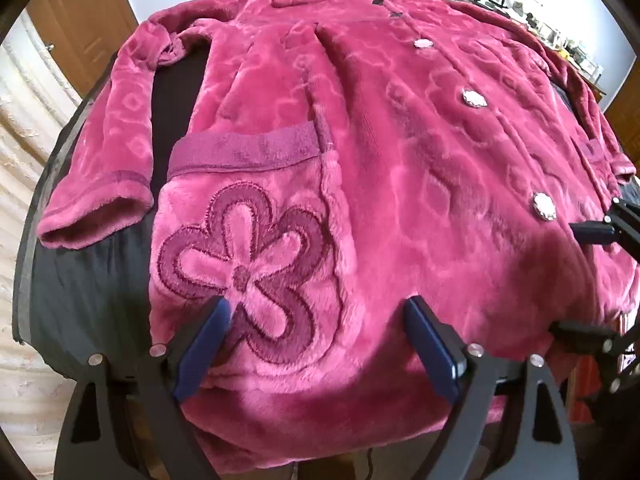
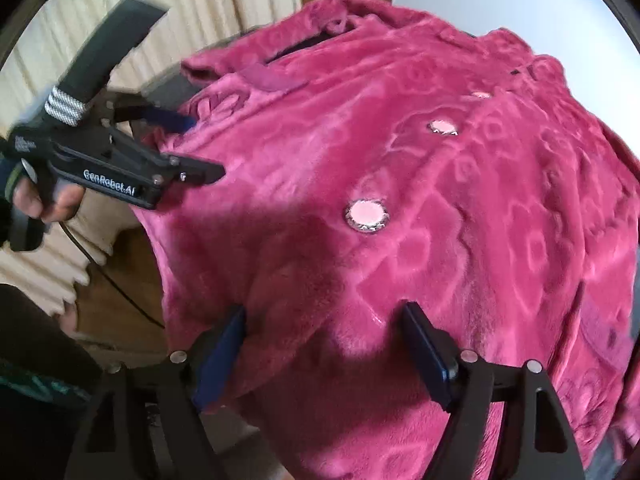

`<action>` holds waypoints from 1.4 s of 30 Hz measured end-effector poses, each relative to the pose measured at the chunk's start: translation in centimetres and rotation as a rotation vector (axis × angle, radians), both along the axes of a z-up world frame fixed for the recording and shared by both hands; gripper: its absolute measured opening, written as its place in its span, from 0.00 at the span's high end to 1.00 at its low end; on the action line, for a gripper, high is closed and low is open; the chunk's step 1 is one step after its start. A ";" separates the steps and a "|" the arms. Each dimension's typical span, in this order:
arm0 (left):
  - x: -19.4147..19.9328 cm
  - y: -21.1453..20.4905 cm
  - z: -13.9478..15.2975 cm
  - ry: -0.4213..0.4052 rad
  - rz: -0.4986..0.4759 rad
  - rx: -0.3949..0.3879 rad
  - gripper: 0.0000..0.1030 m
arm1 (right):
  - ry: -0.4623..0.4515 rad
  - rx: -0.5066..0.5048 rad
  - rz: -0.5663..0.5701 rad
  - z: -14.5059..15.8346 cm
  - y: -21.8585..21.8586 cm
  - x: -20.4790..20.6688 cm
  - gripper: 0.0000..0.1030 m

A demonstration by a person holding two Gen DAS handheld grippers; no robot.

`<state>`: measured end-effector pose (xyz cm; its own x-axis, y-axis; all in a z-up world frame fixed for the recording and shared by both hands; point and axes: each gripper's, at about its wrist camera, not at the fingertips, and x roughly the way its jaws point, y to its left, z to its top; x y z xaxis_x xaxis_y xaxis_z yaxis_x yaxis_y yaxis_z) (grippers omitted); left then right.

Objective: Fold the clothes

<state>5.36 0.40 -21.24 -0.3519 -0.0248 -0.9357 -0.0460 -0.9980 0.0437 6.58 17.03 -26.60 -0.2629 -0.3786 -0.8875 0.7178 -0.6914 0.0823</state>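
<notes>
A pink fleece jacket [image 1: 360,128] lies front up and spread flat on a dark table [image 1: 80,288], with white buttons [image 1: 474,98] down its middle and a flower patch [image 1: 248,272] on its pocket. Its left sleeve [image 1: 116,136] lies out to the side. My left gripper [image 1: 316,312] is open, its blue pads over the flower patch near the hem. My right gripper [image 2: 324,320] is open over the hem below the lowest button [image 2: 366,216]. The left gripper also shows in the right wrist view [image 2: 200,148], and the right gripper's fingers [image 1: 592,232] show at the left wrist view's right edge.
The jacket hem hangs over the table's near edge. A cream curtain [image 2: 200,0] and wooden door [image 1: 80,20] stand on the left. A cluttered shelf [image 1: 540,20] is at the back right. A black cable [image 2: 120,288] hangs by the person's hand.
</notes>
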 end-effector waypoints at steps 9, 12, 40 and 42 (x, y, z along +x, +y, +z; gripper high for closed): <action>-5.0 1.5 3.4 0.008 -0.014 0.087 0.12 | -0.018 0.081 0.075 -0.5 -1.8 0.5 0.00; -8.2 3.0 4.9 0.043 -0.055 0.106 0.12 | -0.057 0.015 -0.065 1.7 0.5 -2.2 0.00; -26.9 5.2 -0.3 -0.004 -0.006 0.039 0.00 | -0.050 0.162 -0.418 -0.4 8.5 -16.0 0.00; -26.6 5.1 -0.4 0.033 0.014 0.044 0.00 | -0.028 0.150 -0.425 -0.5 8.4 -15.7 0.00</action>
